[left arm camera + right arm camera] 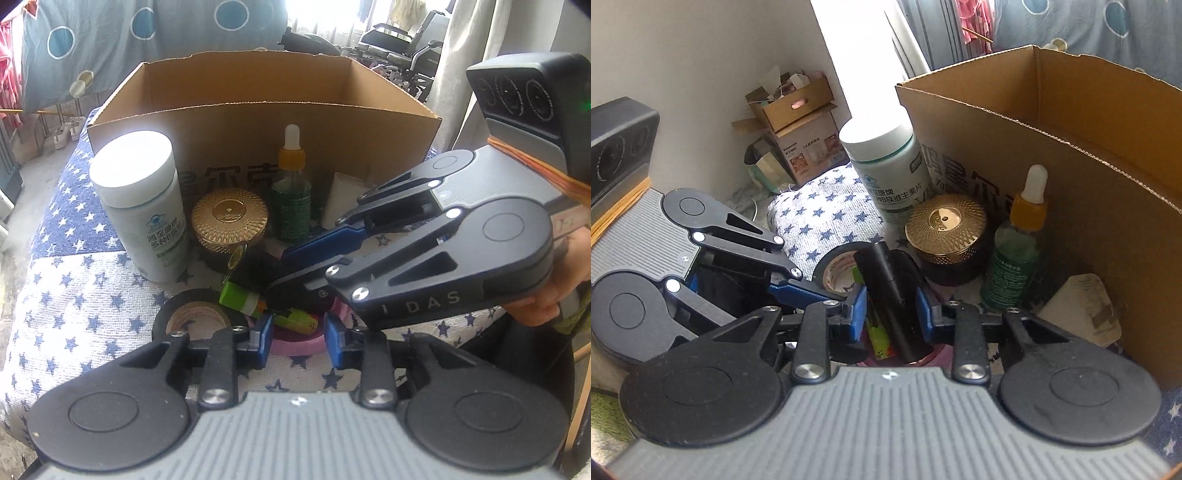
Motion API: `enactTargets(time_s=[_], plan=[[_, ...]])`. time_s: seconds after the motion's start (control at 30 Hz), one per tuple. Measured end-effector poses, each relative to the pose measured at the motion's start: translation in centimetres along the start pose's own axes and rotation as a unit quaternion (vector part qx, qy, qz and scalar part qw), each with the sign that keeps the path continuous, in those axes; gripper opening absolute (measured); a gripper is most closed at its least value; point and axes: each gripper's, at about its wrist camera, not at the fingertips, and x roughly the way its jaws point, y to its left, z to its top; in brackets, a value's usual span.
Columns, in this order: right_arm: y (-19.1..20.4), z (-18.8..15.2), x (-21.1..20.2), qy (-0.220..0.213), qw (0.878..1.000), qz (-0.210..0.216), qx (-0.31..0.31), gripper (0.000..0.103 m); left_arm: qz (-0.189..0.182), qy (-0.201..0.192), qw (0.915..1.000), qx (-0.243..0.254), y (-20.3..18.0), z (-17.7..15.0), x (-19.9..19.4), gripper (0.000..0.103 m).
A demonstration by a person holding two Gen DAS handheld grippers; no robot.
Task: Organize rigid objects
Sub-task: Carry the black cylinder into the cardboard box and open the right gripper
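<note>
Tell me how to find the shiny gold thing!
Find the big cardboard box on the star cloth. Just in front of it, between the tall white bottle and the green dropper bottle, sits a short round jar. Only it has a gold patterned lid.

A pink round dish lay largely hidden behind blue tool pads; its contents were partly obscured.

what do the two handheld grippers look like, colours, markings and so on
Both match. The left gripper and right gripper have ribbed grey bodies, black linkage arms with round black pivot discs and silver screws, and blue pads on the fingertips. The right one carries white "DAS" lettering on its side and a black three-lens camera block with a green light, strapped on with an orange rubber band.
</note>
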Motion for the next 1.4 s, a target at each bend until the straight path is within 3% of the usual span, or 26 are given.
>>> enactTargets(time_s=[0.1, 0.4, 0.63, 0.73, 0.9, 1.03, 1.17, 1.4], plan=[[-0.5, -0.2, -0.2, -0.01, 1.0, 0.006, 0.029, 0.023, 0.002, -0.001, 1.0, -0.002, -0.2, 0.3, 0.2, 0.044], [-3.0, -2.0, -1.9, -0.073, 0.984, 0.044, 0.155, 0.022, 0.013, -0.017, 0.9996, 0.02, -1.1, 1.1, 0.3, 0.045], [-2.0, -2.0, -4.4, -0.124, 0.973, 0.033, 0.192, 0.022, 0.018, -0.049, 0.9982, 0.031, -1.5, 2.1, -1.5, 0.028], [-0.9, -0.7, -6.1, -0.142, 0.972, 0.023, 0.187, 0.022, 0.013, -0.07, 0.997, 0.03, -1.1, 3.2, -3.4, 0.027], [-0.1, 5.0, -8.5, -0.158, 0.971, 0.016, 0.177, 0.022, 0.003, -0.091, 0.9957, 0.019, 1.0, 7.2, -6.1, 0.027], [-2.2, 10.7, -8.1, -0.139, 0.97, 0.014, 0.198, 0.021, 0.003, -0.086, 0.9962, 0.012, 3.3, 11.7, -6.1, 0.027], [-6.5, 16.0, -5.1, -0.098, 0.962, 0.014, 0.253, 0.021, 0.005, -0.048, 0.9988, 0.003, 5.9, 16.1, -3.0, 0.027], [-14.6, 17.8, 2.8, -0.007, 0.929, 0.007, 0.369, 0.021, 0.029, 0.046, 0.9985, -0.012, 9.5, 19.8, 5.2, 0.027]])
